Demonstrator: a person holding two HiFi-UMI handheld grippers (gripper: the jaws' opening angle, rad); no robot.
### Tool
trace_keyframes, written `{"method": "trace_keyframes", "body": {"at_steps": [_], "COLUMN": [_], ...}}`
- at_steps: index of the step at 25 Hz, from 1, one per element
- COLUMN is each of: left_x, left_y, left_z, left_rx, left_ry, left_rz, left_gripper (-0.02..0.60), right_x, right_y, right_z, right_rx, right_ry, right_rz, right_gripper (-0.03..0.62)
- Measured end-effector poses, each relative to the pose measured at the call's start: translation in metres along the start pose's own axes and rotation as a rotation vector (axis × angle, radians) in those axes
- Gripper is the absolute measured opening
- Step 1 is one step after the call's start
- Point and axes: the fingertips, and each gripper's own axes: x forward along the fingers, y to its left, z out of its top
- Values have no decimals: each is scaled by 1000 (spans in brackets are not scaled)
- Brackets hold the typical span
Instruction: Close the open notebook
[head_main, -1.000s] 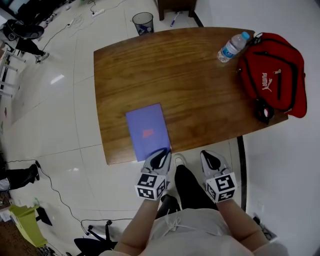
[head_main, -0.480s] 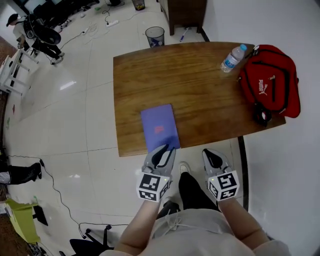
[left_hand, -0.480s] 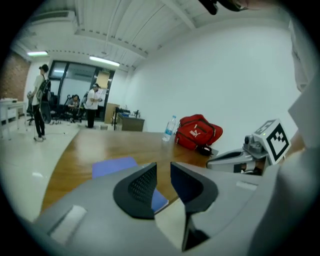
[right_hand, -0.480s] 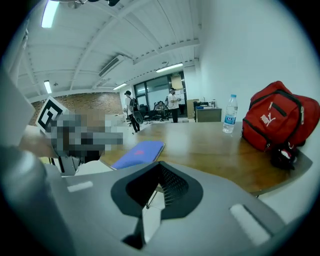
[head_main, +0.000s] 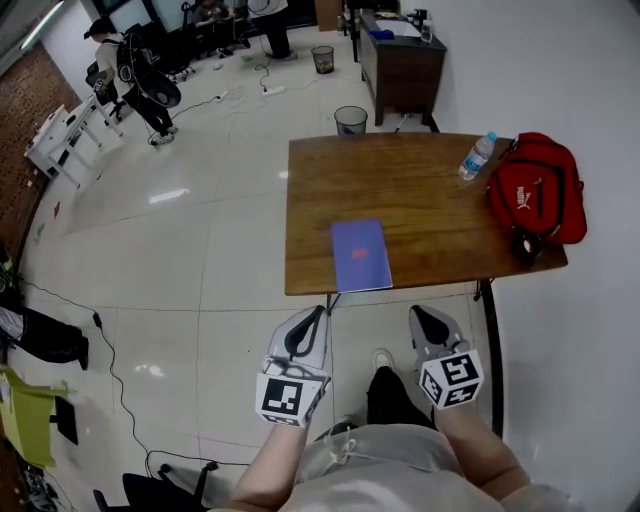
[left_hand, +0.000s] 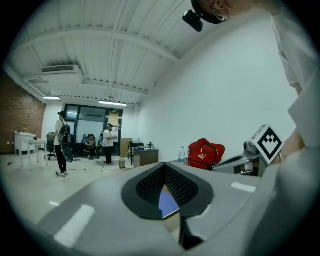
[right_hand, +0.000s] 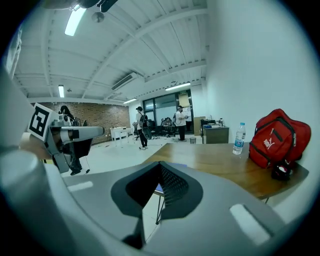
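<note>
The notebook (head_main: 361, 255) lies closed, its blue-purple cover up, near the front edge of the wooden table (head_main: 420, 180). Both grippers hang well back from the table, over the floor and close to the person's body. My left gripper (head_main: 312, 312) is shut with nothing in it; in the left gripper view its jaws (left_hand: 164, 165) meet, and a strip of the notebook (left_hand: 167, 201) shows beyond them. My right gripper (head_main: 420, 312) is shut too and holds nothing; past its tips (right_hand: 160, 163) the notebook (right_hand: 173, 165) is just visible on the table.
A water bottle (head_main: 477, 156) and a red bag (head_main: 535, 195) sit at the table's far right, with a small black object (head_main: 527, 245) beside the bag. A bin (head_main: 350, 120) and a dark desk (head_main: 400, 60) stand behind the table. People stand further back. Cables cross the floor at the left.
Both grippers have risen and drawn back from the table's front edge. The left gripper's tips were at the notebook's near edge and are now clear of it. The notebook has not moved.
</note>
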Motion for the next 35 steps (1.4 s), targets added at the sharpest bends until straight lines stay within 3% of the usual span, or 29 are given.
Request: {"method": "trace_keyframes", "body": {"at_steps": [8,13,35], "left_x": [-101,-137,-150], "left_y": [-2,-2,-40], "left_z": [21,23,23], "left_rx": [-2,-3,-9], "left_ry": [-97,-118,-110], "left_rz": [37,48,-11], "left_gripper": [6,5,6], "right_x": [-55,-76,-116], "right_y": [68,97,109], "right_z": [18,19,4], "right_rx": [-64,-100,-109], "right_ry": [-75,-96,-96], "right_rz": [-9,-7,-6], "right_gripper": [6,6,5]}}
